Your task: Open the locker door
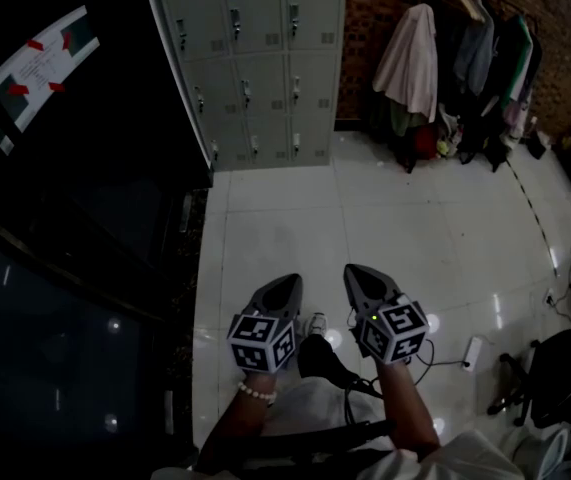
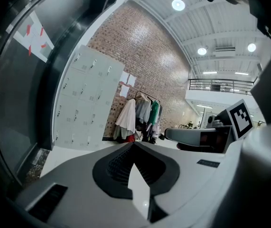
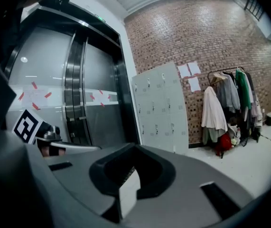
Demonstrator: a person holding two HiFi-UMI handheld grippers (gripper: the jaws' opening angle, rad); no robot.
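Far ahead, against the brick wall point(image 1: 565, 38): grey locker bank point(image 1: 255, 58), each locker door point(image 1: 265, 80) seemingly flush and closed, though too small to be sure. Just right of it, a clothes rack point(image 1: 465, 48) hung with coats. To the left, dark glass doors point(image 1: 65, 298) with a taped paper notice point(image 1: 40, 63). Between lockers and grippers, white tiled floor point(image 1: 385, 218). Holds the left gripper point(image 1: 290, 281) and right gripper point(image 1: 353, 271) side by side, low, well apart from the lockers, both aimed toward them. Left jaws clenched tip to tip on nothing; right jaws likewise pressed together, empty. Wears a bead bracelet point(image 1: 257, 392) on the left wrist. On the floor near the right arm, a white power strip point(image 1: 472, 352).
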